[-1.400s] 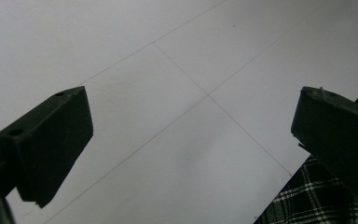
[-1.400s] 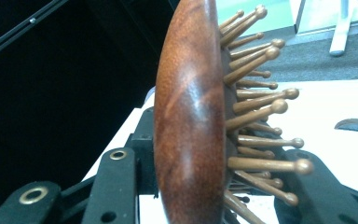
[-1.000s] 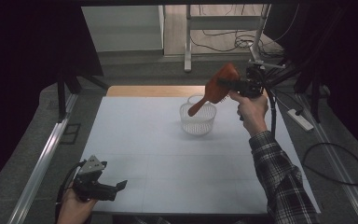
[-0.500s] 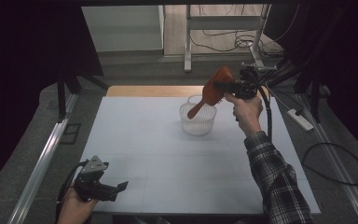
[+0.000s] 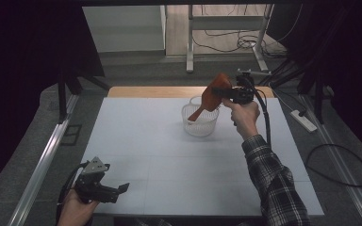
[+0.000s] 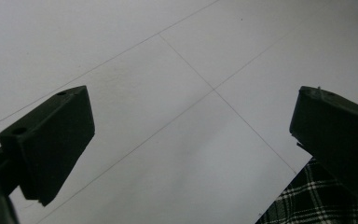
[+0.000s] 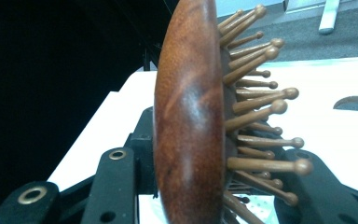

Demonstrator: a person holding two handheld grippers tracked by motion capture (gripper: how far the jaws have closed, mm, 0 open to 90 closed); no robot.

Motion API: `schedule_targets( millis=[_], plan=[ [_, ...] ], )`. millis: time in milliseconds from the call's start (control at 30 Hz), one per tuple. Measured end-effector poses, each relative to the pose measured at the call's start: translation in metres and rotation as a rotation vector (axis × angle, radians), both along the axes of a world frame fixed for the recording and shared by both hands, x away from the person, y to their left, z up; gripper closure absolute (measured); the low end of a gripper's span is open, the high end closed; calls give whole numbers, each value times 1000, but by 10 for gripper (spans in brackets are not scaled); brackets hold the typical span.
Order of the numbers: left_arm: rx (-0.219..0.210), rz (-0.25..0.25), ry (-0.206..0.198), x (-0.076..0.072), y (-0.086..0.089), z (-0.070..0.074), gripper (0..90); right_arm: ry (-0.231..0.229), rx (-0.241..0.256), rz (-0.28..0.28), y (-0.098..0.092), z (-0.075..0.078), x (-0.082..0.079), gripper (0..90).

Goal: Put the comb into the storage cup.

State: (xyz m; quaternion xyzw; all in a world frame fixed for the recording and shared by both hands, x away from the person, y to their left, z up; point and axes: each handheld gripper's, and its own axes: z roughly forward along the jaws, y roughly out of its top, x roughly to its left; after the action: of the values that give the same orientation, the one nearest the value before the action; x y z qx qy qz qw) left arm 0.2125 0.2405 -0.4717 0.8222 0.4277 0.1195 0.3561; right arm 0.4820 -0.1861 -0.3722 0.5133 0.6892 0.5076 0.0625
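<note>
High view: white surface (image 5: 169,155) across the centre of the frame; right claw (image 5: 227,93) raised at upper centre-right, held by the right hand (image 5: 242,115) with a plaid sleeve (image 5: 274,183) running to the lower right; claw clamped on a wooden hairbrush (image 5: 212,95), paddle head up against the claw, handle slanting down-left over a clear ribbed basket (image 5: 200,120) that stands at upper centre; whether the handle tip touches the basket cannot be told; left claw (image 5: 120,189) at lower left, low over the near edge of the surface, jaws apart, held by the left hand (image 5: 75,213); power strip (image 5: 303,120) on the floor at right.

Left gripper view: left claw (image 6: 191,140), two black jaws wide apart at lower left and right edge, nothing between them; white surface (image 6: 168,70) with thin seam lines behind; plaid cloth at lower right corner.

Right gripper view: hairbrush (image 7: 189,116) upright in frame centre, seen edge-on, smooth brown back to the left, ball-tipped wooden pins to the right; right claw (image 7: 205,179) closed on it from both sides at the bottom; white surface (image 7: 326,126) at right.
</note>
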Motion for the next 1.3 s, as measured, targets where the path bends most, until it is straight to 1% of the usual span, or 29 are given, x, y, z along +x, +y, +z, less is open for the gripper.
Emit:
schedule_targets(
  millis=[267, 667, 900, 1300],
  plan=[
    [2, -1, 0, 0, 0, 0, 7, 17, -10, 6, 4, -13, 1, 558],
    [1, -1, 0, 0, 0, 0, 8, 34, -32, 8, 7, -28, 2, 557],
    [5, 0, 2, 0, 0, 0, 10, 37, -37, 8, 4, -31, 1, 553],
    [10, -3, 4, 0, -1, 0, 11, 52, 7, -8, -9, -40, 1, 532]
  ],
)
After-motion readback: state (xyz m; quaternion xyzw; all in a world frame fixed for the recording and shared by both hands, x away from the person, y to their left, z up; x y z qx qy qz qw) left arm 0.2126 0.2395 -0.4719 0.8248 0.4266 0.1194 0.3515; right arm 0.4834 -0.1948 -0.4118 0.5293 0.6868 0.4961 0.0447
